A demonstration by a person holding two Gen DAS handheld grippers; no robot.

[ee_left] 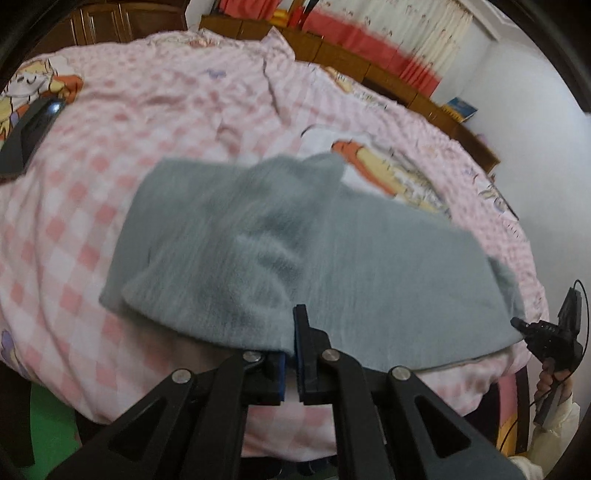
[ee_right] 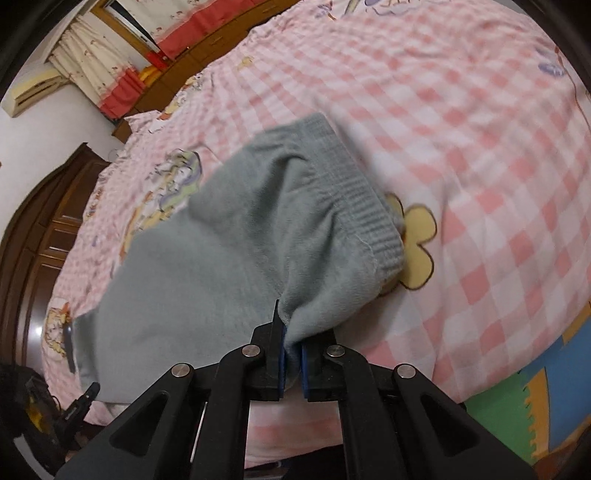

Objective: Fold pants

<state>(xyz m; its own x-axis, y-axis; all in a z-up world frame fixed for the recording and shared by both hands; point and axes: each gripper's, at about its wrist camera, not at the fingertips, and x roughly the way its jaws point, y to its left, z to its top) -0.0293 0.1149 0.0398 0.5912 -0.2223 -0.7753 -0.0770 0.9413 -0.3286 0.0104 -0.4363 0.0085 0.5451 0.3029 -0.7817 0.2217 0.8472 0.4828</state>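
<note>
we held both tools pitched steeply down toward the near edge of the bed (ee_left: 74,206). the left tool (ee_left: 291,354) was clamped tight, its blue pads (ee_left: 297,332) pinching the near hem of the grey fleece pants (ee_left: 332,258). the right tool (ee_right: 291,354) was likewise closed hard, with a bunched fold of the same pants (ee_right: 221,266) gripped between its pads (ee_right: 282,343), close to the ribbed waistband (ee_right: 354,192).

the pants lay across the pink checked quilt (ee_right: 461,129), rumpled and partly doubled over, the waistband end toward our right and the rest stretching to our left. in the left view the right tool (ee_left: 546,336) showed at the far right edge of the cloth, held by a hand (ee_left: 554,376) in a pale sleeve. in the right view the left tool (ee_right: 79,402) showed dimly at the lower left.

a dark flat object (ee_left: 29,136) rested on the quilt well apart from the pants; we could not tell what it was. wooden cabinets (ee_left: 332,51) and red-trimmed curtains (ee_left: 406,33) stood beyond the bed, and a coloured foam mat (ee_right: 535,406) covered the floor beside it.
</note>
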